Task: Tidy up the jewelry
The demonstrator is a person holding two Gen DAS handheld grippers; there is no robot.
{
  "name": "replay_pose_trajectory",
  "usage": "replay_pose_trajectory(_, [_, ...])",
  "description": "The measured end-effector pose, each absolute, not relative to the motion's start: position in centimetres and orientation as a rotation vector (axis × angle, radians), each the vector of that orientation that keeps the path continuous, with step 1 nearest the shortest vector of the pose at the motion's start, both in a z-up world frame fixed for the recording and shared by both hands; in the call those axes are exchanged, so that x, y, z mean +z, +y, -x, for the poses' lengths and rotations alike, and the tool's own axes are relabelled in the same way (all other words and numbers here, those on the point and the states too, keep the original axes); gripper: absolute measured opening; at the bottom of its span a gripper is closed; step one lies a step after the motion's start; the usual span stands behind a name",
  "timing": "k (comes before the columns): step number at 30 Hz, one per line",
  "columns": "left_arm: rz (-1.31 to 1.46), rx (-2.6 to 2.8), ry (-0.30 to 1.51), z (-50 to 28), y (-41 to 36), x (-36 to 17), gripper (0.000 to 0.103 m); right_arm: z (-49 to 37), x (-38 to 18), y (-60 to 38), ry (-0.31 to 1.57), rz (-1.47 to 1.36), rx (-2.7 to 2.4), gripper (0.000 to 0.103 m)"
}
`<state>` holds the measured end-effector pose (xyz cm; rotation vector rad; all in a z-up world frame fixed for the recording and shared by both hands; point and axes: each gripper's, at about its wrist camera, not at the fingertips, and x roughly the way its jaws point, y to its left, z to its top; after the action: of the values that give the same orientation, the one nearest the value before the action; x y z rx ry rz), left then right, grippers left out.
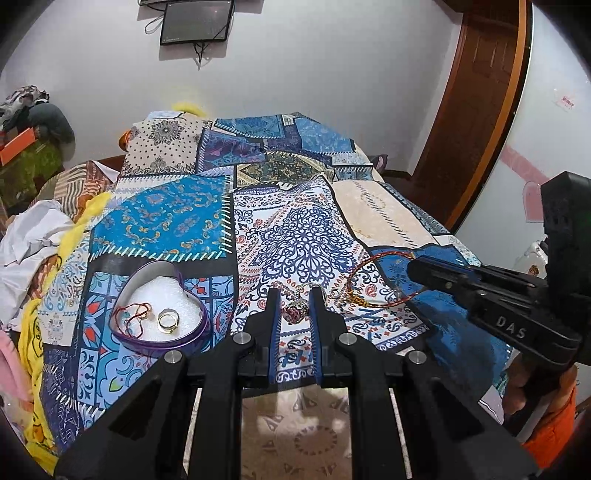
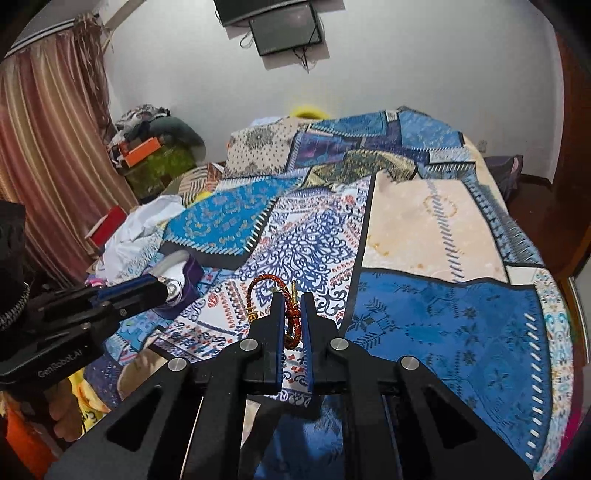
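Your right hand-held gripper [image 2: 292, 317] is clamped on the red braided cord bracelet [image 2: 266, 286], ready for the far-left purple heart-shaped tin [image 1: 162, 341], while your left hand-held gripper [image 1: 294, 301] brackets, unclosed, a beaded pendant [image 1: 294, 312].

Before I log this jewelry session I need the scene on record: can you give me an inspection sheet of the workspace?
Surface: patchwork bedspread, rumpled toward the far end.
Job's things: heart-shaped tin holds rings and a red cord; beaded charm between the left fingers; red braided bracelet.
Clutter: white cloth and yellow fabric at the bed's left edge.
Grippers: left gripper around the charm, grip unclear; right gripper shut on the bracelet.
Cables: wires hang below the wall screen.
Surroundings: wooden door, striped curtain.
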<state>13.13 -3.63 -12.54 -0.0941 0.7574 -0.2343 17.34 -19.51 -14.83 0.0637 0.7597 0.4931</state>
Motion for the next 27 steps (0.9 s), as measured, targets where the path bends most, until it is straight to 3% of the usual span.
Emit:
replay_pose_trajectory(21, [0.105,-0.216,0.761,-11.7,-2.5,-12.4,0.013,-15.1,-18.1,-15.6,0.916,-0.017,0.614,0.008])
replay_pose_trajectory(27, [0.110,-0.212,0.767,-12.0,-2.3,-12.8,0.013,-15.0,-17.4,-15.6,0.904,0.019,0.615,0.018])
